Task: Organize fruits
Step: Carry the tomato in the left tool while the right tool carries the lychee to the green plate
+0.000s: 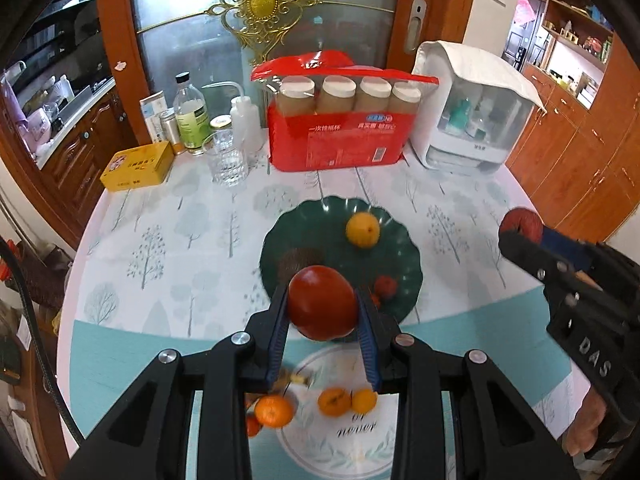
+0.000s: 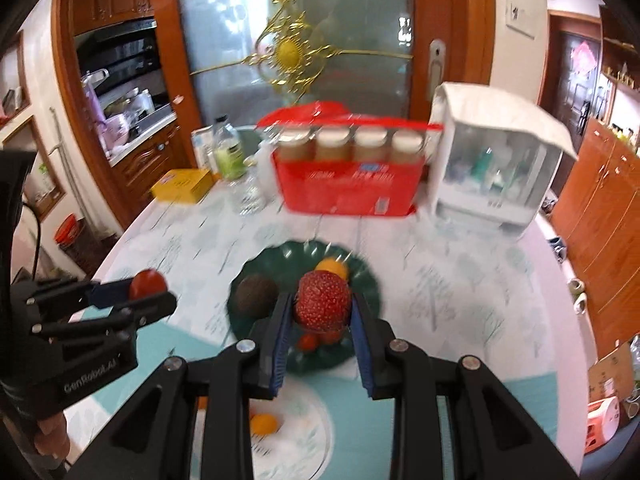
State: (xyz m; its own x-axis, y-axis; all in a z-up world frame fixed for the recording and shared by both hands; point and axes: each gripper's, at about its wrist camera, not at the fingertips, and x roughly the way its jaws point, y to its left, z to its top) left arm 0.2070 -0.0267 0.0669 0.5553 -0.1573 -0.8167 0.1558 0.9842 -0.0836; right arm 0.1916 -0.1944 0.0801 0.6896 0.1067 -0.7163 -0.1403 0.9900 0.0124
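a round worktop [image 1: 168, 216] covered with a pale cloth printed with trees is seen in front of a frosted glass door with a gilt ornament and wooden cabinets. along the far edge are set a red pack of paper cups [image 1: 340, 124], a white box with a clear front [image 1: 472, 120], a drinking glass [image 1: 226, 158], several bottles and a yellow carton [image 1: 138, 166]. near the middle a dark green plate [image 1: 400, 248] with a scalloped rim is placed; on it are seen a yellow-orange fruit [image 1: 363, 229], a dark brown fruit [image 2: 255, 293] and a small red fruit [image 1: 385, 286]. a smooth red fruit [image 1: 322, 302] is gripped between the blue pads of the left hand-held gripper [image 1: 322, 312], raised over the near rim of the plate. a red bumpy fruit [image 2: 322, 300] is clamped in the same way by the right hand-held gripper [image 2: 320, 312], also raised over the near part of the plate. the two hand-held grippers are held side by side but apart. small oranges [image 1: 304, 406] are left on the near part of the worktop, on a round white patch of the cloth. fingers of the person are glimpsed at each handle.
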